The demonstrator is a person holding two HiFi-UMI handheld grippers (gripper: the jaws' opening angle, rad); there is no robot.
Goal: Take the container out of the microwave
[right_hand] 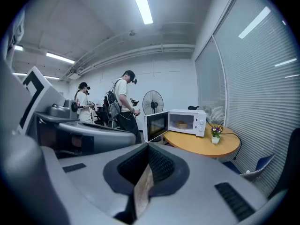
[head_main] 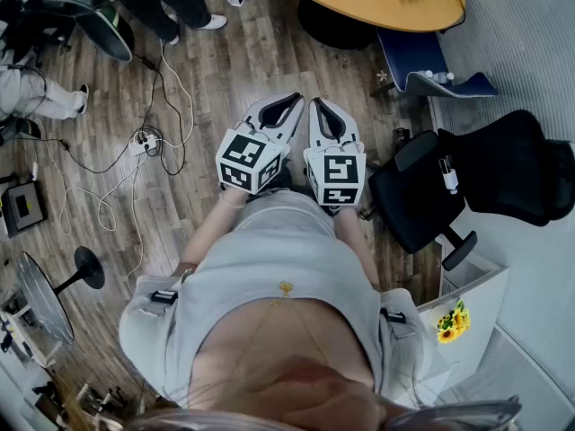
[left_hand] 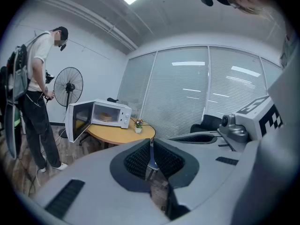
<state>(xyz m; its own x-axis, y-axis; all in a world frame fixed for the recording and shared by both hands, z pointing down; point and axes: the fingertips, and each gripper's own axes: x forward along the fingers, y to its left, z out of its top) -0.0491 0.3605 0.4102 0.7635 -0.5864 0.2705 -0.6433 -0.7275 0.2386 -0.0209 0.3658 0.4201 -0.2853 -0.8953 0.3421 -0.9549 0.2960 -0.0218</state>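
A white microwave (left_hand: 104, 115) stands on a round wooden table (left_hand: 123, 133), several steps ahead, with its door (left_hand: 76, 121) swung open. Inside sits a low round tan container (left_hand: 106, 117). The right gripper view shows the same microwave (right_hand: 186, 122), its open door (right_hand: 157, 124) and the container (right_hand: 181, 124). Both grippers are held close together in front of the person's body. The left gripper (head_main: 289, 104) (left_hand: 151, 143) and the right gripper (head_main: 319, 106) (right_hand: 148, 147) are shut with nothing between their jaws. Both are far from the microwave.
A small flower pot (right_hand: 215, 134) stands on the table beside the microwave. Two people (right_hand: 124, 102) and a standing fan (right_hand: 153, 101) are to its left. A black office chair (head_main: 449, 187) and a blue chair (head_main: 422, 65) lie to the right, with cables (head_main: 144, 142) on the floor.
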